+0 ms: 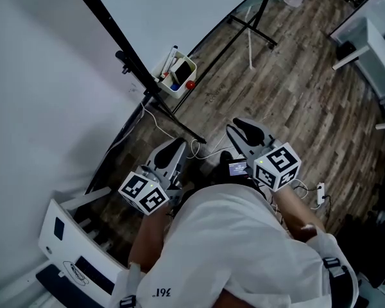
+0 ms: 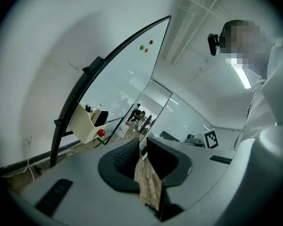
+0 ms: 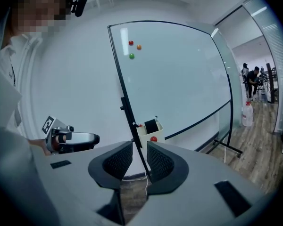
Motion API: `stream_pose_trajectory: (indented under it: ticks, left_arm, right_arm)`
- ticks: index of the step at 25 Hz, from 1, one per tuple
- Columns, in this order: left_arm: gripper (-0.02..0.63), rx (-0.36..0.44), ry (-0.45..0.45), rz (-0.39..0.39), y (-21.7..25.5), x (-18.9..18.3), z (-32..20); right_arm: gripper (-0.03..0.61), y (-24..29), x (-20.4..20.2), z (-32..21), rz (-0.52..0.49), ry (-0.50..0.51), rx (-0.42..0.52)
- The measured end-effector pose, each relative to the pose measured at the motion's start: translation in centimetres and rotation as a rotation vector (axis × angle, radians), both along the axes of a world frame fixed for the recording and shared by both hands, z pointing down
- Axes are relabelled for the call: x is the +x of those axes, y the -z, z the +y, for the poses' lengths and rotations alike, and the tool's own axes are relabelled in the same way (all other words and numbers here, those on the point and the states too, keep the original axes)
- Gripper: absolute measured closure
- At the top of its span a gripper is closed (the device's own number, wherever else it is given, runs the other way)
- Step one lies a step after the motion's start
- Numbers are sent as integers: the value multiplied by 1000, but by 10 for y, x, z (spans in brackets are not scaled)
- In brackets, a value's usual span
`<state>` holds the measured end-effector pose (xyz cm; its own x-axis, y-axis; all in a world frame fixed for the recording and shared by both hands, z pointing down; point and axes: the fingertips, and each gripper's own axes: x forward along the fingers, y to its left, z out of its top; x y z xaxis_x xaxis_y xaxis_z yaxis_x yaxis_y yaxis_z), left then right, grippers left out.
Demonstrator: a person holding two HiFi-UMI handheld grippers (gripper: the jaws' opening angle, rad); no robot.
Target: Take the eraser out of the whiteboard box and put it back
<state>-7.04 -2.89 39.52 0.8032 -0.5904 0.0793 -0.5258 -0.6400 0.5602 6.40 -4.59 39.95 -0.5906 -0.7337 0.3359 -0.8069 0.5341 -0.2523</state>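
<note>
Eraser: black block eraser [image 3: 151, 125] is sitting upright inside the cream plastic whiteboard box [image 3: 146, 136].
Box: it is hanging on the black-framed whiteboard [image 3: 179, 74] at the frame's edge, and a small red round piece [image 3: 153, 139] is showing on its front.
Left gripper [image 2: 142, 145]: its jaws are standing slightly apart, released and gripping nothing, well apart from the box.
Right gripper [image 3: 139, 150]: its jaws are standing slightly apart and released, with nothing between them, and it is pointing toward the box.

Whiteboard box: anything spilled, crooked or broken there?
Nothing stands out. The whiteboard box hangs upright on the whiteboard frame, with the black eraser standing in it and markers beside it. Nothing looks spilled or damaged. The only untidy thing is a loose white cable trailing by the stand's foot.
</note>
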Motion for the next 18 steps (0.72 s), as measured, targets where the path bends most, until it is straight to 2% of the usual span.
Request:
stream_pose_trajectory:
  ticks: [10,18]
  left_arm:
    - [577,-4,41,-15,1,14,-20]
    - [566,95,83,-69,21,8,-64]
  right_arm:
    - [483,0,15,-19,1,32,0]
    - [476,28,11,-58,33,80,91]
